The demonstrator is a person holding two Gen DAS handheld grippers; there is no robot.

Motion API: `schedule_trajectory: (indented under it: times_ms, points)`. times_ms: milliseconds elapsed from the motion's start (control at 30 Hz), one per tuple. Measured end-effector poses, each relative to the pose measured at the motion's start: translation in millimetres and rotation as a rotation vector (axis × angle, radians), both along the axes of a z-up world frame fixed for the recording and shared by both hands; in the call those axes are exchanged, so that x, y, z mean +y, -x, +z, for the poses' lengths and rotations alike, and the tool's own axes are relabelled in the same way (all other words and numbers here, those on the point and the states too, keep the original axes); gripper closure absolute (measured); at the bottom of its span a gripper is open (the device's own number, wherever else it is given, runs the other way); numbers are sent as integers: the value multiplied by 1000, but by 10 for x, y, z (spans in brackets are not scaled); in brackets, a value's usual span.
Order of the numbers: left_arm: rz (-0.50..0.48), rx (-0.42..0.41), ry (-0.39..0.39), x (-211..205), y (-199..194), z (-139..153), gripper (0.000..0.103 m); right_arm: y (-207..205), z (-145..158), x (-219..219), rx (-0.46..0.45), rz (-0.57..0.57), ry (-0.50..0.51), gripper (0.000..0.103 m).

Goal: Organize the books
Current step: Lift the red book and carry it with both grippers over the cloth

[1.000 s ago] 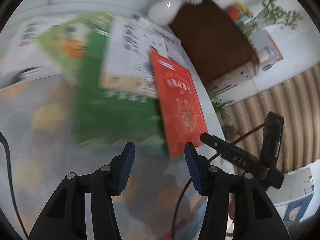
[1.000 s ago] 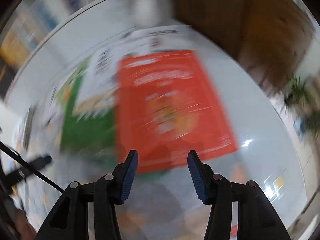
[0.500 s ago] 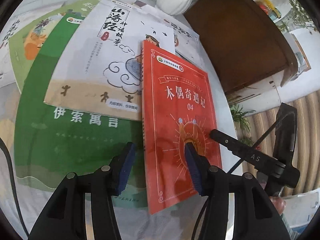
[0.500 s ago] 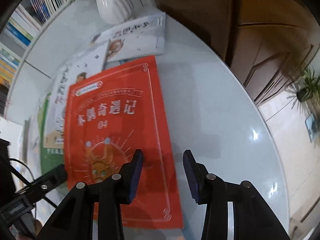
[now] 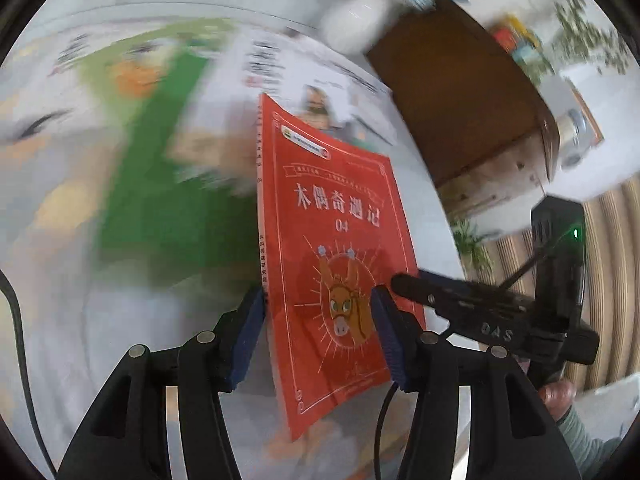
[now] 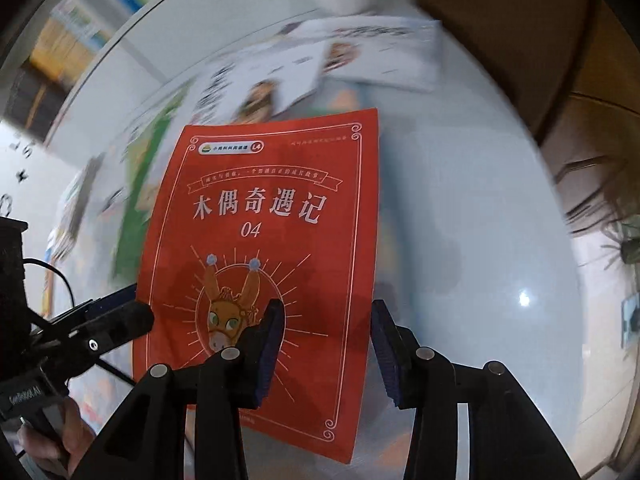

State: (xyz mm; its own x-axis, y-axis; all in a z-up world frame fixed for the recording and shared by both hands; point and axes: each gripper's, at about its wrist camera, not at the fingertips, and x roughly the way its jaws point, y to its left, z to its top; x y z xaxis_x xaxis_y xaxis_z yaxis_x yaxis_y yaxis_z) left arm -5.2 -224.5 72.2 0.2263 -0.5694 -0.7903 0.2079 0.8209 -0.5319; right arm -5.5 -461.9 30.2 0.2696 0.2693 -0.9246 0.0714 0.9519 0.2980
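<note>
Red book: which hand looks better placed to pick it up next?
Probably the left gripper: one pad sits against the spine of the red book, the other over its cover. The right gripper straddles the opposite edge, and its jaws are opening.

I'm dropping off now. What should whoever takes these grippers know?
Left gripper: jaws apart over the red book, spine edge against one finger; no pinch visible.
Right gripper: jaws opening, the book's opposite edge between them.
Red book looks tilted up off the table; green book and white books lie spread behind it, blurred.
Done: nothing stacked yet.
Left: secure the red book, then gather the rest.
</note>
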Motion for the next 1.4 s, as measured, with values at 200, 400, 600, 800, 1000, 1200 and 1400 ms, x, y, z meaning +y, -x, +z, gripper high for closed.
schedule_trajectory:
  times_ms: [200,400,600,800,1000,1200,1400]
  points:
    - [243,21,-41,1267,307,-12,52,270,59,1279,16,198,-69,57]
    - [441,14,-114,2274,238,-153,52,176,4,2546,-8,361,-60,57]
    - [447,72,-88,2861,408,-328,53,-41,-134,2901,52,269,-143,59]
    - [313,116,49,2851,665,-487,52,439,-218,2896,48,202,-95,64]
    - [295,128,517,2978,651,-422,52,551,-186,2945,11,160,-77,64]
    - [283,148,324,2934,490,-541,91,524,-303,2764,80,29,-264,65]
    - [314,206,532,3110,499,-639,91,459,-359,2647,147,-23,-363,58]
